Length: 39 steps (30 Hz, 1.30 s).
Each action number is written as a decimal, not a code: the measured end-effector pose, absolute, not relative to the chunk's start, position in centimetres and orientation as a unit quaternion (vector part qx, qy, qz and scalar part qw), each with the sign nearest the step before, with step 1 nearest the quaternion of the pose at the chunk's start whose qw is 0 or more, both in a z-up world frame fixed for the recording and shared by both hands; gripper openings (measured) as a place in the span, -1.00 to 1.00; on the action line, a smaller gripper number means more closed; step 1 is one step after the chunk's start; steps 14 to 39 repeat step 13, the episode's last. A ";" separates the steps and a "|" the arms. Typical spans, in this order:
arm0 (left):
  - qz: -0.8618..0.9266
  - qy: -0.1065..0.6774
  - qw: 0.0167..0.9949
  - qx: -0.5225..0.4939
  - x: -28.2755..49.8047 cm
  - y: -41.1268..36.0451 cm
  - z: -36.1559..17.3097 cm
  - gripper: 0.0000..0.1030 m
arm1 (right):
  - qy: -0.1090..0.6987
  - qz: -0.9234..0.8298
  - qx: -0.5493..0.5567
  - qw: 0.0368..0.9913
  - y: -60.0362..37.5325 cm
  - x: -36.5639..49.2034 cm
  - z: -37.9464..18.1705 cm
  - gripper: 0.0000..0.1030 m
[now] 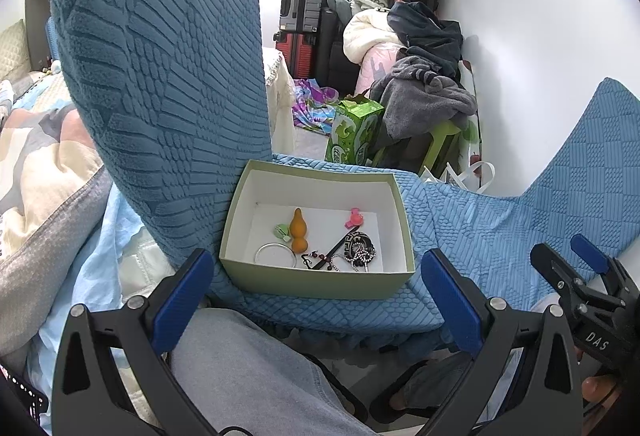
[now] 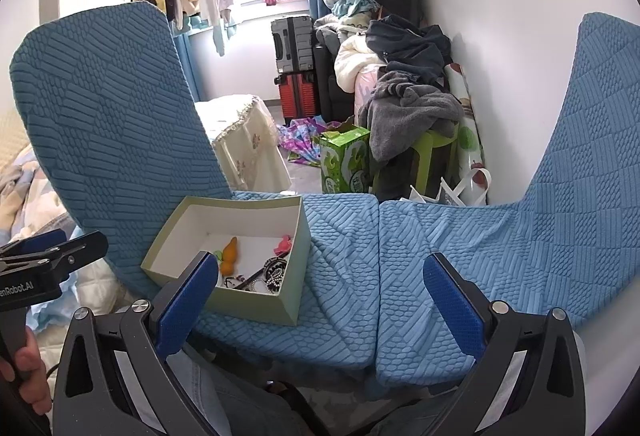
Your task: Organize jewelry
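A pale green open box (image 1: 240,264) with a white inside sits on the seat of a blue-covered chair (image 1: 460,220). In it lie an orange gourd charm (image 1: 298,232), a silver bangle (image 1: 275,255), a small green clip (image 1: 282,232), a pink clip (image 1: 354,218), a black hair stick (image 1: 334,250) and a black beaded piece (image 1: 362,246). My left gripper (image 1: 316,300) is open and empty, just in front of the box. My right gripper (image 2: 320,300) is open and empty, to the right of the box (image 2: 248,306). The gourd (image 2: 230,256) and beads (image 2: 276,274) show there too.
Two blue-covered chairs stand side by side; the left backrest (image 1: 160,55) rises close to the box, the right backrest (image 2: 592,139) at far right. Behind are a green carton (image 1: 354,131), a green stool (image 2: 434,147) under piled clothes, suitcases (image 1: 300,23) and a bed (image 1: 36,155).
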<state>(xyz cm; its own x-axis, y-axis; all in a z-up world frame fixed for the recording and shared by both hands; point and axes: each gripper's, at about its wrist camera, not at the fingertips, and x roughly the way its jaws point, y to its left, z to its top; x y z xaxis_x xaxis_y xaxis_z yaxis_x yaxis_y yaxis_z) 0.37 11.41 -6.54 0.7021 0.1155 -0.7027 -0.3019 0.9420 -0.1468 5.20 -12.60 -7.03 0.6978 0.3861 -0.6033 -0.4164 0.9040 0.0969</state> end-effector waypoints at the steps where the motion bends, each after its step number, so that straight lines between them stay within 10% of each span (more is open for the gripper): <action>1: 0.113 0.368 0.914 -0.128 0.5 11.4 -6.5 0.99 | 0.322 0.217 -0.024 0.921 -12.6 5.2 -7.1 1.00; 39: 0.119 0.374 0.910 -0.132 1.1 11.4 -7.3 0.99 | 0.320 0.213 -0.024 0.923 -12.7 5.3 -7.2 1.00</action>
